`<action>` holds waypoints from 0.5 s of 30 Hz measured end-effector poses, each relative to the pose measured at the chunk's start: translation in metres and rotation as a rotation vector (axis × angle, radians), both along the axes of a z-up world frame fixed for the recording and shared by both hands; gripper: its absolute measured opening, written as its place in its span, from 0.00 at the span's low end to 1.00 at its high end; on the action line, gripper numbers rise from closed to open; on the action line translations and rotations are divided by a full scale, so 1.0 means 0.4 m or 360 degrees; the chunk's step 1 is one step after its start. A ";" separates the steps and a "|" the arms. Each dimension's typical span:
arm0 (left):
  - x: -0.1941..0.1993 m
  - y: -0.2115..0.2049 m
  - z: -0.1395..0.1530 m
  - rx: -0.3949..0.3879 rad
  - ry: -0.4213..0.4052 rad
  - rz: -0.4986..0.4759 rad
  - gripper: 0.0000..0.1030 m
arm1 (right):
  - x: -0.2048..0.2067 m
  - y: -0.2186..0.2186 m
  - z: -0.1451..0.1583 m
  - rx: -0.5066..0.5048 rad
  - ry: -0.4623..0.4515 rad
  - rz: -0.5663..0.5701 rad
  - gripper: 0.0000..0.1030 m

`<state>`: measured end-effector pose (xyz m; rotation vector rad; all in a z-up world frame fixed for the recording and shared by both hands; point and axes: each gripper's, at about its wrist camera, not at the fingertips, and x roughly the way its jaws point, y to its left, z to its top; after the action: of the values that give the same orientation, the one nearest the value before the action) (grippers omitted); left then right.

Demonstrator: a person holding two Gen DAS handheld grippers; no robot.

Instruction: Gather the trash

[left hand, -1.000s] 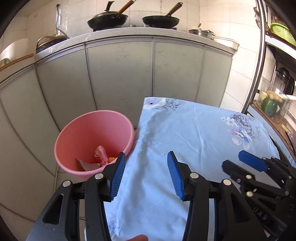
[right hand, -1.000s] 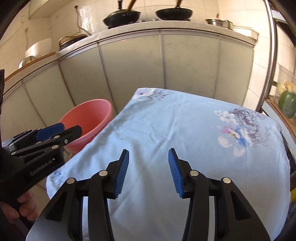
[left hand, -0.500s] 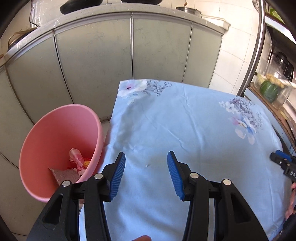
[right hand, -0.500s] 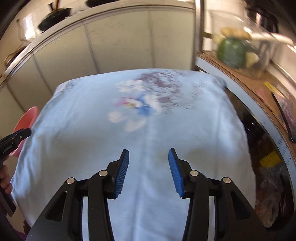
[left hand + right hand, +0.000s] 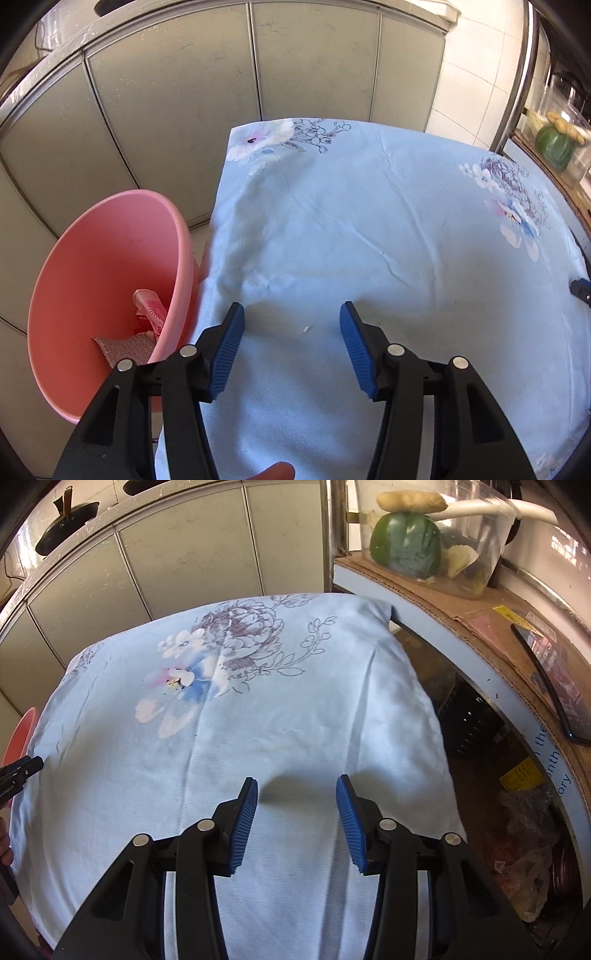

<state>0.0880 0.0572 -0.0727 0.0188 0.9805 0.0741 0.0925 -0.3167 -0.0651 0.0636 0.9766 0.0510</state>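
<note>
A pink plastic bin [image 5: 88, 273] stands on the floor at the left edge of the table; it holds a pink wrapper [image 5: 149, 310] and other scraps. Its rim also shows in the right wrist view [image 5: 20, 734]. My left gripper [image 5: 291, 325] is open and empty, low over the light blue floral tablecloth [image 5: 388, 229], right of the bin. A tiny white crumb [image 5: 306, 329] lies on the cloth between its fingers. My right gripper [image 5: 295, 797] is open and empty over the cloth's right half [image 5: 258, 709].
Grey cabinet doors [image 5: 184, 92] run behind the table. A shelf with cardboard [image 5: 480, 627] stands at the right, with a clear box of vegetables [image 5: 424, 542] and a dark phone [image 5: 546, 679]. Plastic bags [image 5: 528, 856] lie below it.
Both grippers stayed open and empty. The left view swung from the bin toward the table and came lower. The right gripper swung to the right side of the table, toward the shelf.
</note>
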 end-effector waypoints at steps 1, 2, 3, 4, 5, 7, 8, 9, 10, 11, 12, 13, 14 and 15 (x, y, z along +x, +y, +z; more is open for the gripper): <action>0.001 -0.002 0.000 0.0009 -0.0002 -0.0001 0.54 | -0.001 -0.002 -0.002 -0.0030 -0.0013 0.0004 0.44; 0.004 -0.002 0.000 0.0009 -0.0007 0.0003 0.55 | -0.005 -0.002 -0.004 -0.0056 -0.0028 0.0015 0.44; 0.007 -0.001 0.000 0.0008 -0.0014 0.0006 0.57 | -0.006 -0.001 -0.006 -0.0070 -0.0041 0.0029 0.44; 0.010 -0.004 -0.001 0.0010 -0.0024 0.0006 0.60 | -0.007 0.000 -0.007 -0.0077 -0.0047 0.0038 0.46; 0.013 -0.007 0.000 0.0015 -0.0030 0.0003 0.61 | -0.006 -0.001 -0.007 -0.0069 -0.0049 0.0043 0.49; 0.019 -0.010 -0.001 0.0012 -0.0047 0.0008 0.66 | -0.002 0.003 -0.009 -0.0056 -0.0055 0.0065 0.62; 0.021 -0.013 -0.002 0.0011 -0.0053 0.0004 0.67 | 0.001 0.009 -0.012 -0.0055 -0.0056 0.0088 0.66; 0.023 -0.015 -0.003 0.0013 -0.0057 0.0001 0.69 | 0.003 0.016 -0.014 -0.0057 -0.0053 0.0110 0.75; 0.024 -0.016 -0.003 0.0009 -0.0061 -0.0002 0.71 | 0.006 0.027 -0.018 -0.0071 -0.0045 0.0137 0.82; 0.026 -0.017 -0.004 0.0006 -0.0061 -0.0007 0.72 | 0.007 0.036 -0.020 -0.0090 -0.0040 0.0153 0.84; 0.027 -0.018 -0.004 0.0005 -0.0060 -0.0016 0.74 | 0.008 0.045 -0.022 -0.0115 -0.0039 0.0160 0.86; 0.028 -0.019 -0.005 0.0002 -0.0058 -0.0020 0.76 | 0.009 0.043 -0.024 -0.0112 -0.0038 0.0155 0.87; 0.029 -0.020 -0.006 -0.0003 -0.0057 -0.0027 0.77 | 0.009 0.042 -0.024 -0.0104 -0.0038 0.0153 0.87; 0.030 -0.022 -0.007 -0.0007 -0.0052 -0.0040 0.80 | 0.008 0.042 -0.025 -0.0105 -0.0038 0.0152 0.87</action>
<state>0.1001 0.0485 -0.0753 0.0260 0.9476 0.0494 0.0957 -0.2999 -0.0750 -0.0442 0.9562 0.1068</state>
